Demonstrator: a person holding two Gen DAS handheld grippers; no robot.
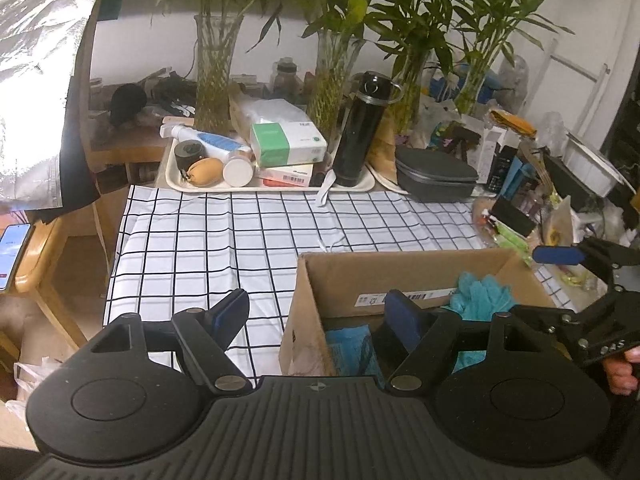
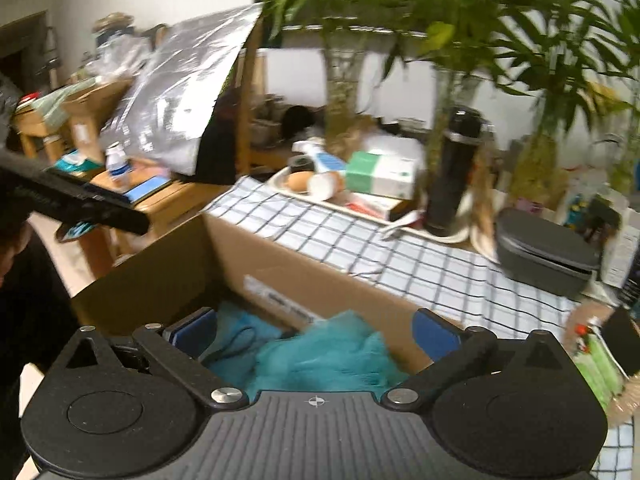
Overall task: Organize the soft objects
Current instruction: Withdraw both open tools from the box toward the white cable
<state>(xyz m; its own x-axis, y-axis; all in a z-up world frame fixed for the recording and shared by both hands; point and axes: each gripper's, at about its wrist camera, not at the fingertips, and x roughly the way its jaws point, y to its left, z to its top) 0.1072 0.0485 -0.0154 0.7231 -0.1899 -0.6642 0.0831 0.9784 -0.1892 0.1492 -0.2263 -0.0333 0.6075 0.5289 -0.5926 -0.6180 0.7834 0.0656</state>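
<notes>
Evidently the right tool [image 2: 316,334] gaped above the box [image 2: 280,276] (teal cloth [image 2: 328,356] lay inside, unpinched); left tool [image 1: 316,318] stood apart, empty.

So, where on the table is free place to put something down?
The checked cloth is bare between the white tray at the back and the cardboard box at the front, out to its left edge. The back and the right side are crowded: vases, black flask, grey case, small packets.
</notes>
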